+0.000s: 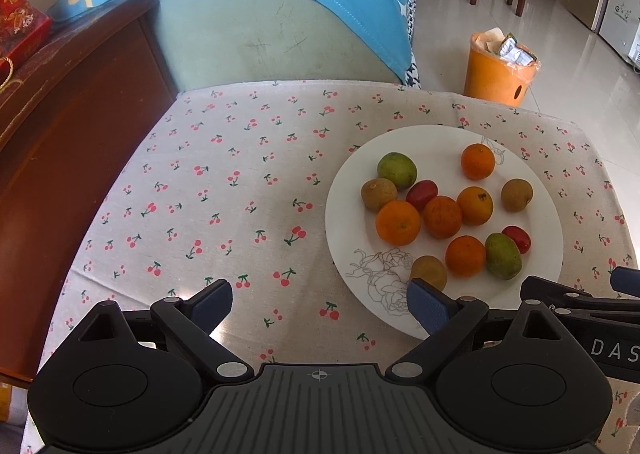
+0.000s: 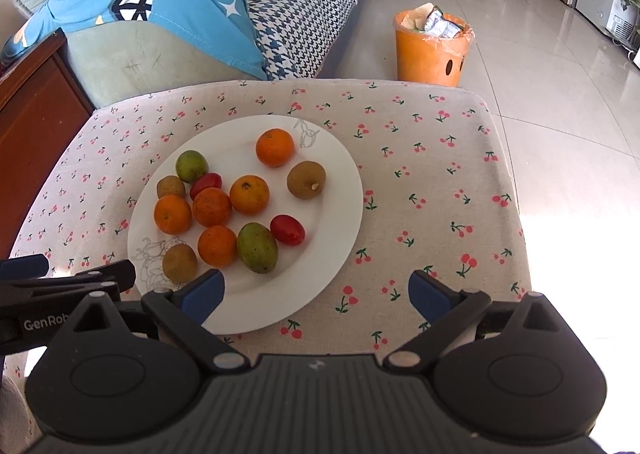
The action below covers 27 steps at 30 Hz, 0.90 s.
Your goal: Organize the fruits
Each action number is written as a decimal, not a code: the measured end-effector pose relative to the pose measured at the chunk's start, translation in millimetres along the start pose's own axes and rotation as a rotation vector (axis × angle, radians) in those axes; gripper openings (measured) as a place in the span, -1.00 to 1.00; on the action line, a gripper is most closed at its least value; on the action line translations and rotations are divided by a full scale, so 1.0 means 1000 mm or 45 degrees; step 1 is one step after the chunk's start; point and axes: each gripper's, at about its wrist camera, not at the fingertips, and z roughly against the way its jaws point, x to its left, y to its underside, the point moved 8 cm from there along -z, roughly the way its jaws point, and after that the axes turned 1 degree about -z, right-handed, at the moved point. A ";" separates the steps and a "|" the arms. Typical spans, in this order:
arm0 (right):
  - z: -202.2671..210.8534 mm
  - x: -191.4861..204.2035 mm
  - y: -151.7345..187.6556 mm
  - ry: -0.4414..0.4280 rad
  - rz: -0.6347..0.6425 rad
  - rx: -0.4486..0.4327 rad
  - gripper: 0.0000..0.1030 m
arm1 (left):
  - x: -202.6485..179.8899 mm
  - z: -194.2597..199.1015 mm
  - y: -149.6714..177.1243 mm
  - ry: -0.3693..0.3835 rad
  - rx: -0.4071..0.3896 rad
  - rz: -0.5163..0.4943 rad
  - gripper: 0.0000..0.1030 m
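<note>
Left gripper [image 1: 320, 304]: spread wide, nothing between the blue pads; low over bare cloth just left of the plate, right pad overlapping the plate's near rim.
Right gripper [image 2: 316, 296]: spread wide, empty; left pad over the plate's near rim, right pad over bare cloth.
Gripper spacing: side by side, close; each showing at the edge of the other's view.
Writing on grippers: "DAS" cut off at the frame edge in the left wrist view; "GenRob" cut off in the right wrist view.
Plate [image 1: 548, 222]: white, round, line drawings near two rims; flat on the cloth.
Fruits [image 2: 212, 207]: all on the plate, loosely grouped toward its left half; orange citrus, brown-green round ones, two green-red mangoes, two small red ones; several touching, one orange [image 2: 275, 147] apart at the far side.
Tablecloth [image 1: 224, 182]: pale with cherry print, covering the whole top.
Open room: broad bare cloth left of the plate and right of it.
Table edges: far edge just beyond the plate, rounded corners; right edge dropping to tiled floor.
Left side: dark wooden cabinet [image 1: 72, 126] hard against the table.
Behind: green sofa arm [image 1: 260, 42] with blue cushion, near the far edge.
Floor: orange bin [image 2: 432, 50] beyond the far right corner.
Other writing: gold lettering on red box [image 1: 20, 22], unreadable.
</note>
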 end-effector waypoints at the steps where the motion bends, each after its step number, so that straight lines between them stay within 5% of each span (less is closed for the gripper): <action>1: 0.000 0.000 0.000 -0.001 -0.001 0.001 0.91 | 0.000 0.000 0.000 0.000 0.000 0.002 0.85; 27: -0.004 0.005 0.005 0.016 0.051 0.002 0.91 | 0.006 -0.003 0.000 -0.027 -0.004 0.007 0.85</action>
